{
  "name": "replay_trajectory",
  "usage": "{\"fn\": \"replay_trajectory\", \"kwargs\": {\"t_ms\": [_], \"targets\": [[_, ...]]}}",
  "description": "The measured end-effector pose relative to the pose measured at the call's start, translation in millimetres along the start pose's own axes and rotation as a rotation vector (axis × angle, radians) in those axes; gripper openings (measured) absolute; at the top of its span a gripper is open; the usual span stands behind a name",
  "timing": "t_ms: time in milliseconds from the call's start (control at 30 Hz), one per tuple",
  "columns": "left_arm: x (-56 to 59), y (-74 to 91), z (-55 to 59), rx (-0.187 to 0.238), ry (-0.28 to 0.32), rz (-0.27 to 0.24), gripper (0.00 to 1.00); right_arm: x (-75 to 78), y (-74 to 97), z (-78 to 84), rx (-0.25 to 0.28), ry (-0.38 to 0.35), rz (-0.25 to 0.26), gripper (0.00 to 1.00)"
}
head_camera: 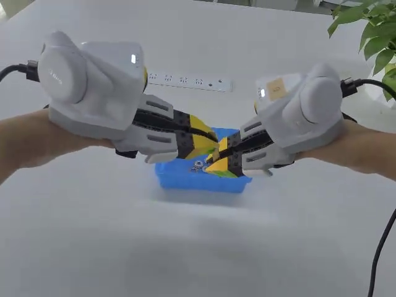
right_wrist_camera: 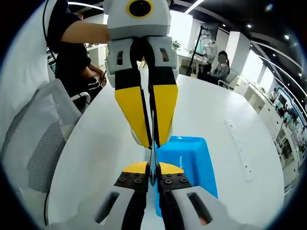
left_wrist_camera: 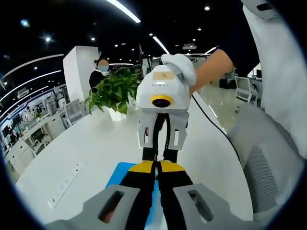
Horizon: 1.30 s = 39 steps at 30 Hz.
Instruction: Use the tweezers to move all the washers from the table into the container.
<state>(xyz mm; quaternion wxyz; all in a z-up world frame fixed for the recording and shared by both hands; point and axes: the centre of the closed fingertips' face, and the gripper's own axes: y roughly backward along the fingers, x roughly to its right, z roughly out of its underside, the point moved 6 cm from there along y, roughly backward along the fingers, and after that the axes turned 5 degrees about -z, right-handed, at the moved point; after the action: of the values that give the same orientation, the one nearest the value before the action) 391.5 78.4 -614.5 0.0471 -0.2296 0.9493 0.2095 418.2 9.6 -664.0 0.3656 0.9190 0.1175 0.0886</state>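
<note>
A blue container (head_camera: 176,176) sits on the white table, with small metal washers (head_camera: 198,164) inside it. My left gripper (head_camera: 213,145) and right gripper (head_camera: 215,162) meet tip to tip just above it. In the right gripper view, thin metal tweezers (right_wrist_camera: 151,160) run from the left gripper (right_wrist_camera: 153,142) down into my right gripper (right_wrist_camera: 152,170), and both pairs of yellow jaws are shut on them. The left gripper view has its own jaws (left_wrist_camera: 156,167) closed, the right gripper (left_wrist_camera: 161,143) facing them and the container (left_wrist_camera: 120,176) below.
A white power strip (head_camera: 189,80) lies behind the container. A green plant (head_camera: 371,31) stands at the far right corner, and a black cable (head_camera: 380,247) hangs at the right. A mesh chair (right_wrist_camera: 33,139) stands beside the table. People sit at the far end.
</note>
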Motion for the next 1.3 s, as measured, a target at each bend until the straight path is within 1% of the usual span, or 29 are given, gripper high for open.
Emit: {"fn": "replay_trajectory", "kwargs": {"t_ms": [33, 67, 200, 267, 333, 467, 600, 667, 700, 767, 833, 867, 967, 1000, 1067, 1200, 1300], "targets": [[1.8, 1.5, -0.8, 0.001, -0.013, 0.011, 0.06, -1.3, 0.8, -0.9, 0.007, -0.008, -0.007, 0.07], [1.8, 2.9, -1.2, 0.000, -0.023, 0.011, 0.06, -2.5, 1.6, -1.6, 0.011, -0.011, -0.010, 0.07], [5.5, 8.5, -1.2, 0.000, -0.018, 0.028, 0.05, -8.3, 4.7, -4.1, 0.013, -0.012, -0.018, 0.07], [10.1, 10.0, -0.2, -0.006, -0.017, 0.038, 0.05, -11.9, 5.5, -4.0, 0.007, -0.011, -0.028, 0.07], [13.8, 11.1, 2.4, -0.009, -0.018, 0.043, 0.05, -15.6, 6.0, -2.8, -0.001, -0.009, -0.036, 0.07], [21.9, 10.0, 10.3, -0.013, 0.001, 0.049, 0.05, -23.1, 9.8, 2.4, -0.026, -0.014, -0.058, 0.07], [27.1, 8.6, 23.2, -0.052, 0.003, 0.067, 0.05, -29.4, 10.9, 7.2, -0.047, -0.014, -0.073, 0.07], [29.4, 6.1, 28.1, -0.053, 0.019, 0.074, 0.05, -32.4, 8.5, 10.1, -0.058, -0.020, -0.079, 0.07], [30.2, 4.6, 29.9, -0.056, 0.018, 0.075, 0.06, -34.2, 6.3, 12.4, -0.068, -0.023, -0.084, 0.07], [32.6, 2.0, 34.5, -0.070, 0.025, 0.084, 0.06, -37.4, 2.3, 16.8, -0.082, -0.031, -0.090, 0.07], [35.6, -1.4, 44.3, -0.117, 0.010, 0.090, 0.06, -40.3, -0.9, 19.9, -0.086, -0.034, -0.084, 0.07], [37.2, -2.3, 47.0, -0.128, 0.009, 0.099, 0.06, -41.7, -1.7, 21.1, -0.088, -0.034, -0.083, 0.07], [40.5, -6.5, 51.0, -0.124, 0.022, 0.111, 0.06, -45.5, -5.3, 26.2, -0.103, -0.032, -0.091, 0.07], [41.8, -9.5, 54.1, -0.132, 0.019, 0.115, 0.06, -45.9, -7.5, 28.8, -0.109, -0.030, -0.091, 0.07], [41.8, -13.6, 63.5, -0.169, -0.001, 0.120, 0.06, -44.2, -11.9, 33.8, -0.117, -0.044, -0.086, 0.07], [40.7, -20.7, 79.3, -0.197, -0.005, 0.114, 0.06, -41.6, -21.7, 41.8, -0.138, -0.044, -0.062, 0.08], [41.6, -24.9, 94.9, -0.243, -0.004, 0.123, 0.06, -41.0, -31.5, 48.0, -0.132, -0.053, -0.058, 0.08]]}}
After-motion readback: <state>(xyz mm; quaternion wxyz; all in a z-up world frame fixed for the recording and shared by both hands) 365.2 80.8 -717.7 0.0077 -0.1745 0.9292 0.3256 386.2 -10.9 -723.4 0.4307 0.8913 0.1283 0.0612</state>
